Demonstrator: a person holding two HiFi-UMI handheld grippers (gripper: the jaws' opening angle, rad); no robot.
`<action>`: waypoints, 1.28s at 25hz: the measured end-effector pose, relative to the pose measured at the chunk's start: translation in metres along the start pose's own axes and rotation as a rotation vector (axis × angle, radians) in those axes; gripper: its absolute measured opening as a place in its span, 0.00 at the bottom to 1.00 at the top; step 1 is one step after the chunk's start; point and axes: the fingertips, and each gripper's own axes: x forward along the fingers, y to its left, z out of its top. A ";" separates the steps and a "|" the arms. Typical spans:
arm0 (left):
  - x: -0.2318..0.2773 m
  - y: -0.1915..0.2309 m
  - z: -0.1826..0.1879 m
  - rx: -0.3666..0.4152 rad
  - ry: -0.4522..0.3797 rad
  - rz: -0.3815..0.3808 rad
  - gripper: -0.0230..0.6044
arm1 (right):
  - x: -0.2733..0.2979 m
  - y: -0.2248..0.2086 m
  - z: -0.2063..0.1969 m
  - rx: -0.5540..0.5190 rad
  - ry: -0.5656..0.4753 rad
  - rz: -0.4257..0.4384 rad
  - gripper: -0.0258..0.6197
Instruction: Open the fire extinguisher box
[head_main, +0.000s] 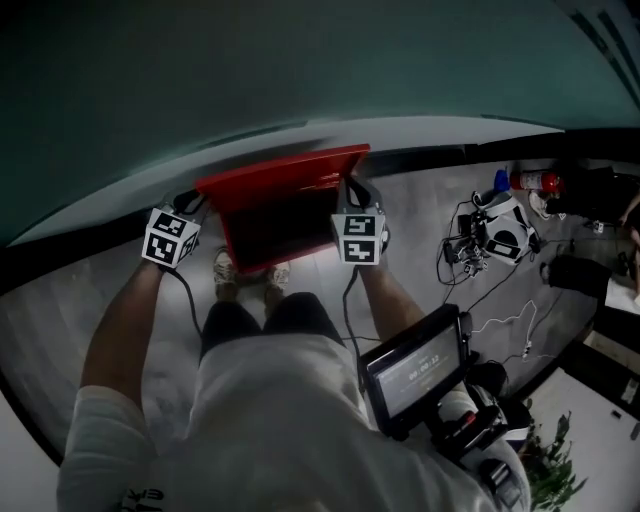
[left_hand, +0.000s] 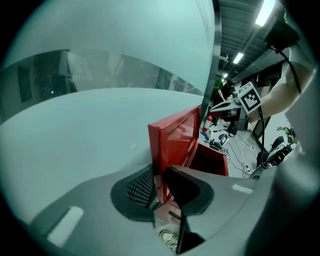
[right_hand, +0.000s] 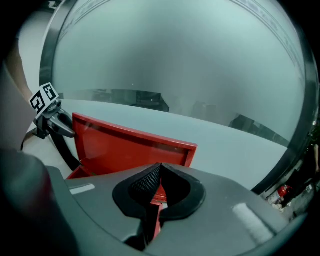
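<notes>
I see a pale teal wall ahead, grey floor strewn with cables on my right, strip lights overhead.

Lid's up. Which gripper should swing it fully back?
Probably left: the left gripper grips the lid deep between its pads, on the side rim; the right gripper only pinches a thin edge.

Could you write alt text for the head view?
A person, seen from above, clamps the left gripper and right gripper on opposite sides of the raised lid of a red box by a wall. Cables and gear litter the floor.
</notes>
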 end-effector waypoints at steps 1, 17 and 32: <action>0.001 0.003 0.001 -0.017 0.002 0.008 0.16 | 0.005 -0.007 -0.001 0.008 0.009 0.001 0.09; 0.013 0.022 0.008 -0.183 0.031 0.120 0.15 | 0.069 -0.053 -0.003 -0.045 0.087 0.037 0.18; 0.021 0.035 0.010 -0.256 0.031 0.158 0.15 | 0.086 -0.054 0.000 -0.025 0.106 0.040 0.15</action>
